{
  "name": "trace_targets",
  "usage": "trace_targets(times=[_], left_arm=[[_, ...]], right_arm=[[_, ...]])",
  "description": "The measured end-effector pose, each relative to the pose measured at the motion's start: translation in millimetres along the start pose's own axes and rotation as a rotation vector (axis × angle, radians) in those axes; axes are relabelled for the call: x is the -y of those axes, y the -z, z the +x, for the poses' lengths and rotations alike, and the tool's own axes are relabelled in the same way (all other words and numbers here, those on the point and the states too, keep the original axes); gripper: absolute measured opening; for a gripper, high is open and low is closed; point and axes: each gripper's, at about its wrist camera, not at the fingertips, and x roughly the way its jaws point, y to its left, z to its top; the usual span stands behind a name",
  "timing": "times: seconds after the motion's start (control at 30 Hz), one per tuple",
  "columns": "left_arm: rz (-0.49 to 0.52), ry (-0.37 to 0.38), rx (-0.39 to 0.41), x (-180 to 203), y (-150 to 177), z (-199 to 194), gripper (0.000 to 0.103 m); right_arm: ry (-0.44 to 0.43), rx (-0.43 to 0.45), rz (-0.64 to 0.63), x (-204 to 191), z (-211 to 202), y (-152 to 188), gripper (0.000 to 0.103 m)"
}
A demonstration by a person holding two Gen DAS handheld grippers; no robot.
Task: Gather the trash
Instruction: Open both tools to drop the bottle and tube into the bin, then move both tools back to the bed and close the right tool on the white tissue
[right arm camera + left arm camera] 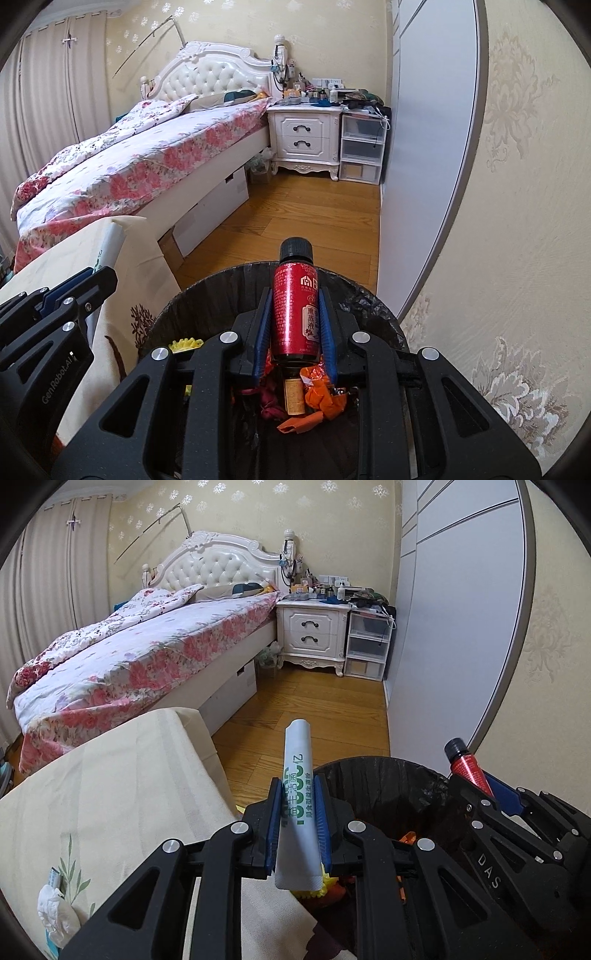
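Left gripper (298, 814) pinches a white sachet (295, 775) at the bin (369, 299) rim; right gripper (295, 325) clamps a red bottle (295, 314) above it; released now, the sachet may fall outside.

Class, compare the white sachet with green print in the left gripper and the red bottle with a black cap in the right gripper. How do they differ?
The white paper sachet with green print is flat and soft; the red bottle with a black cap is round and rigid. The sachet is pale, the bottle shiny red. Both are clamped between blue pads, pointing forward above the black-lined bin.
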Motion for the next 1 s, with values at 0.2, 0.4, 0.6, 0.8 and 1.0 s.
trace_targets(times=[0.2,0.4,0.6,0.8,1.0], left_arm=[[-0.002,-0.01,-0.001,1,-1,1,0.045],[-0.03,-0.027,0.013,-5,-1,-3,0.065],[-0.039,-0.075,0.024,-16,3,-15,0.07],[-0.083,-0.142,0.038,-42,10,-38,0.073],[-0.157,-0.219,0.036,-83,25,-69,0.073]], right_arm=[[0.014,0.006,0.008,3,1,-1,0.033],[0.03,0.014,0.012,6,-2,0,0.048],[0.025,0.022,0.002,0,-10,-1,0.058],[-0.017,0.035,-0.021,-16,-23,-3,0.063],[-0.115,0.027,-0.07,-54,-35,2,0.064]])
